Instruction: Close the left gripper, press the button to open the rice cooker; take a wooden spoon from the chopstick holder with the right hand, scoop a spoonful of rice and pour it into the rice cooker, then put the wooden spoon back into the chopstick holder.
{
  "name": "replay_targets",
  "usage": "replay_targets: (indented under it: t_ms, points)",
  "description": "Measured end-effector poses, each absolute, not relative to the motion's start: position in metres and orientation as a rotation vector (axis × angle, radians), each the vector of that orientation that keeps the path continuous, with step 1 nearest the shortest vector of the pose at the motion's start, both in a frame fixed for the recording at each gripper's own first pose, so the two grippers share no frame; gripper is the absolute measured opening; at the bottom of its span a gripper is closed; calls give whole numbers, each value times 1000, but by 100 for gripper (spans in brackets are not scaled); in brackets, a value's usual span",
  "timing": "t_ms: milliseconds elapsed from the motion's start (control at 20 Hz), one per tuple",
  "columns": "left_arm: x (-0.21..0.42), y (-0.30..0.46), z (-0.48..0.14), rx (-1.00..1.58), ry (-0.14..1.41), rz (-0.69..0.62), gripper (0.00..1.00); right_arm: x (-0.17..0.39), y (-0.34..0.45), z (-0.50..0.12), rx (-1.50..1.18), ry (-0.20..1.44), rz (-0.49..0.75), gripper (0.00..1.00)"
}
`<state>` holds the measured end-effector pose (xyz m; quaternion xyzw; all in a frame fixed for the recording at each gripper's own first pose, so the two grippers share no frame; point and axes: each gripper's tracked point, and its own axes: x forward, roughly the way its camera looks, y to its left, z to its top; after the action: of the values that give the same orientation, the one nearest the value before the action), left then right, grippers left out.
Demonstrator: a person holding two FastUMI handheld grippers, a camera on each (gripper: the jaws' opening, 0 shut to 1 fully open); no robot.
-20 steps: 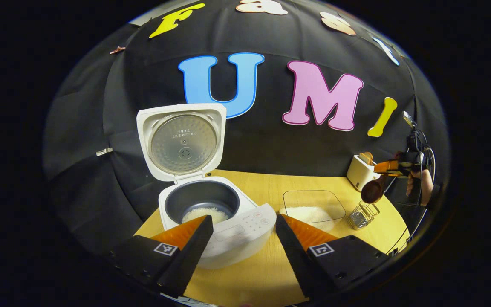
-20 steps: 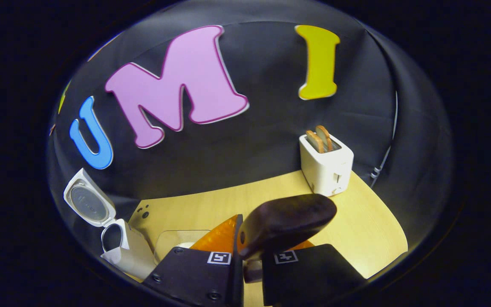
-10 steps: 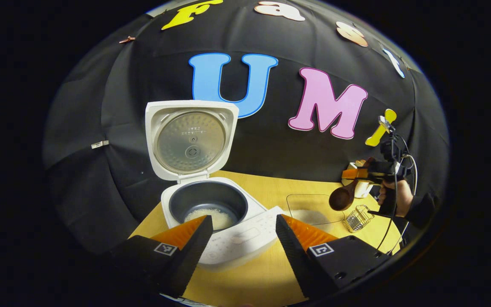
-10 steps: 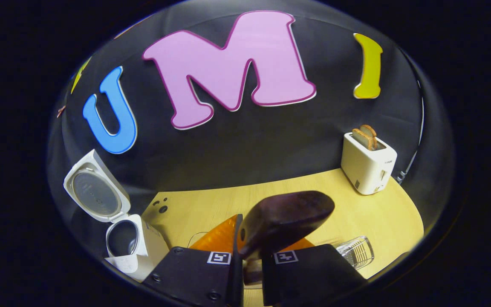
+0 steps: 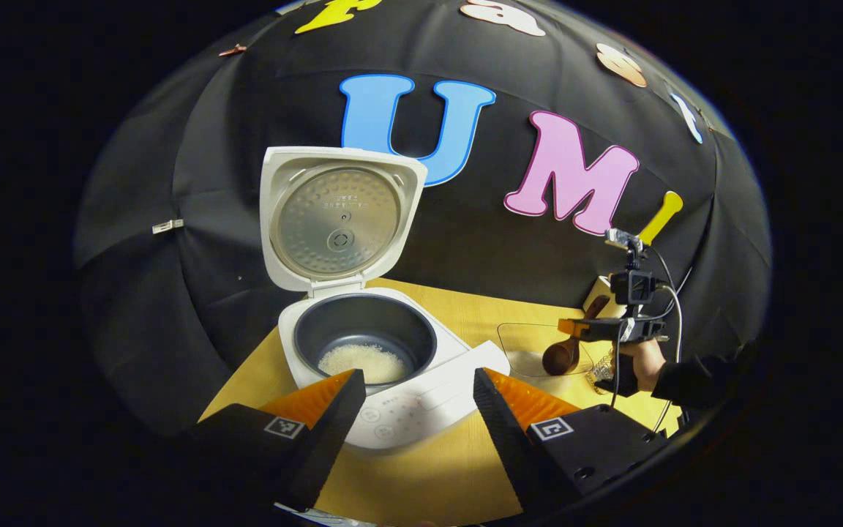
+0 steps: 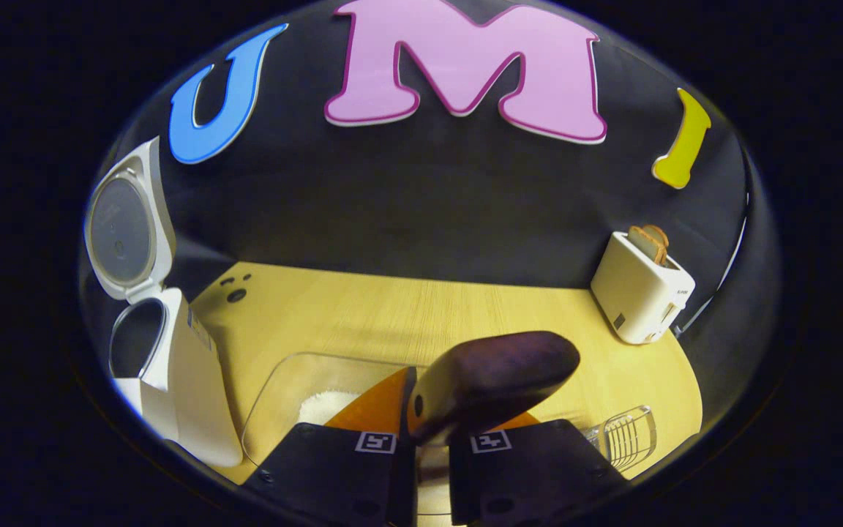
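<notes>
The rice cooker (image 5: pixel 363 351) is seen just beyond the left gripper (image 5: pixel 416 410), whose fingers (image 5: pixel 334 410) are spread wide apart with nothing between them. Its lid (image 5: pixel 337 219) is raised upright at the back, and a small heap of rice (image 5: pixel 361 361) lies in the dark inner pot. The control panel is framed between the two fingers.

To the right of those fingers a clear tray (image 5: pixel 531 344) is set on the table (image 5: pixel 436 468), with rice in it (a white patch shows in the right gripper view). In that view the tray (image 6: pixel 282 395) lies just ahead and left of the right gripper (image 6: pixel 425 446), whose fingers are closed on the handle of the wooden spoon (image 6: pixel 491 380). The spoon's dark bowl juts forward over the fingers and hides part of the table.

A wire chopstick holder (image 6: pixel 625 436) stands just right of the fingers; what it holds cannot be told. Farther right, near the cloth wall, a white toaster (image 6: pixel 641 289) carries two slices of bread (image 6: pixel 652 241). From the left gripper view the right gripper (image 5: pixel 584 329) and the hand (image 5: pixel 641 362) holding it are seen above the tray.
</notes>
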<state>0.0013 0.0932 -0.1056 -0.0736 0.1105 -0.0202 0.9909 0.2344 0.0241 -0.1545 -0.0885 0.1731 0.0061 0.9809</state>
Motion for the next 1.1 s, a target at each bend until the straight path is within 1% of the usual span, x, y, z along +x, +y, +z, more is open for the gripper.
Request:
replay_targets:
  t_ms: [50,100,300,700,1100]
  points:
    - [1,94,-104,-152,217,-42,96,233,25,-163,-162,375,14,22]
    - [0,96,-103,-158,209,-45,96,230,28,-169,-136,393,15,10]
    - [0,102,-105,-185,205,-35,96,223,34,-177,-55,429,-8,11]
    - [-7,118,-110,-225,216,5,96,210,87,-194,105,522,75,11]
    - [-17,124,-108,-222,210,27,96,207,99,-197,390,618,67,10]
